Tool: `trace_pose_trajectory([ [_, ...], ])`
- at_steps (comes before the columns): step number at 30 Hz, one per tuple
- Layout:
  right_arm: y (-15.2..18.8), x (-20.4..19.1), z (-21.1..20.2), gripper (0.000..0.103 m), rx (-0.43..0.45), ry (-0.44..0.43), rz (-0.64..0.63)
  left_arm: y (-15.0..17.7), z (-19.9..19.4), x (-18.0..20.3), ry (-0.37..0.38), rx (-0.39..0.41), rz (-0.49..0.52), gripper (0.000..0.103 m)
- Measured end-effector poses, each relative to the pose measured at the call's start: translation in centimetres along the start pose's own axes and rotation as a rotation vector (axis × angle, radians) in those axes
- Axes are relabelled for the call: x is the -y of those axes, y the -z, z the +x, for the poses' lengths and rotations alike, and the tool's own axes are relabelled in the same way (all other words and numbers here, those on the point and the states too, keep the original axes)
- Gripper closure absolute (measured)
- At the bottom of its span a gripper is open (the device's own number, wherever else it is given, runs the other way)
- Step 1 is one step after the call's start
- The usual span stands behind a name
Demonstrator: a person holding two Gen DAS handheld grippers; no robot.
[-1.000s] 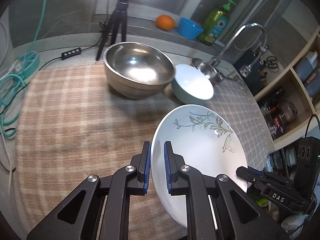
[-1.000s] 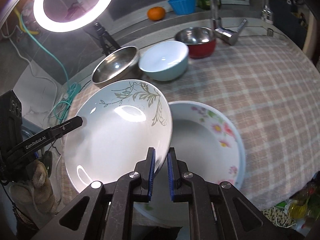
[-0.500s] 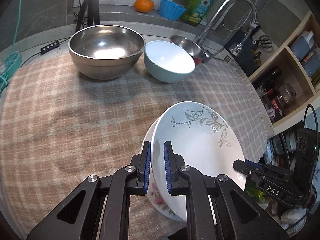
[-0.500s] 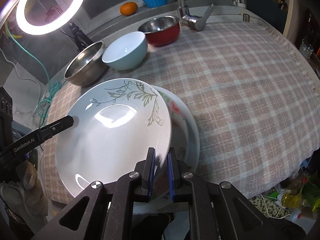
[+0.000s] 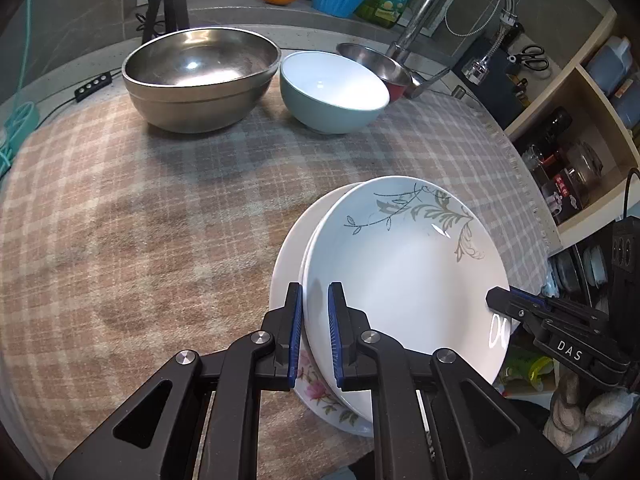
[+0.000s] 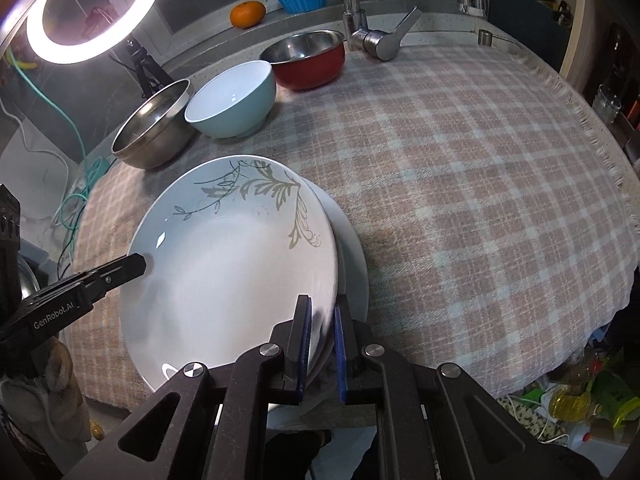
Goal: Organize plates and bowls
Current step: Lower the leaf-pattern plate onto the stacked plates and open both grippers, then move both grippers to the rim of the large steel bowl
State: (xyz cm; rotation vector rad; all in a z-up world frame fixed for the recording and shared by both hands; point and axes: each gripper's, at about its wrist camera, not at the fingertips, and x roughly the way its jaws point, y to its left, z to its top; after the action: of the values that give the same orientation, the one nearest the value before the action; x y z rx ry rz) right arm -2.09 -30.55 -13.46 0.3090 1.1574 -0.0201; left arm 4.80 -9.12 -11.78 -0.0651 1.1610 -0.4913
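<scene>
- On the left of the checked worktop (image 5: 140,208), the left gripper (image 5: 314,336) pinches the near-left rim of the leaf-pattern plate (image 5: 404,280), blue pads on either face.
- The plate hangs tilted over a flowered plate (image 5: 320,396) lying on the cloth near the worktop's front edge; whether the two already touch cannot be told.
- On the plate's opposite edge, the right gripper (image 6: 322,344) nips the rim (image 6: 320,248) in the same way, so both hands share the load.
- Judged step: nesting the leaf plate into the flowered one. Done well, both grippers come down level and together, far edge settling first, with the rims centred so the stack does not rock.
- Release looks safest only once the plate's weight rests fully on the lower one; opening one side early risks a slide toward the worktop's edge.
- Further back, left to right, stand a steel bowl (image 5: 200,76), a pale blue bowl (image 5: 332,92) and a red bowl (image 6: 306,58), well apart from the plates and not yet stacked.
</scene>
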Motion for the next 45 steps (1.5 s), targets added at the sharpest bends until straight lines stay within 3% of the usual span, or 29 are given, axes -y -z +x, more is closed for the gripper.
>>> trace_pose_trajectory([
  [14, -0.1, -0.2, -0.5, 0.09, -0.007, 0.002, -0.019, -0.1, -2.7, 1.1, -0.075, 0.078, 0.071, 0.092],
  [24, -1.8, -1.9, -3.1, 0.084, 0.079, 0.018, -0.065, -0.3, -4.7, 0.8, -0.12, 0.127, 0.083, 0.092],
  [35, -4.4, -5.2, -3.5, 0.08, 0.119, -0.058, -0.095, -1.0, -7.1, -1.1, -0.215, 0.197, 0.082, 0.091],
  [39, -5.4, -6.6, -3.2, 0.08, 0.132, -0.1, -0.099, -1.4, -7.6, -2.7, -0.224, 0.209, 0.045, 0.081],
  [45, -7.1, -9.3, -2.5, 0.079, 0.129, -0.157, -0.126, -2.1, -8.1, -5.0, -0.251, 0.22, 0.002, 0.081],
])
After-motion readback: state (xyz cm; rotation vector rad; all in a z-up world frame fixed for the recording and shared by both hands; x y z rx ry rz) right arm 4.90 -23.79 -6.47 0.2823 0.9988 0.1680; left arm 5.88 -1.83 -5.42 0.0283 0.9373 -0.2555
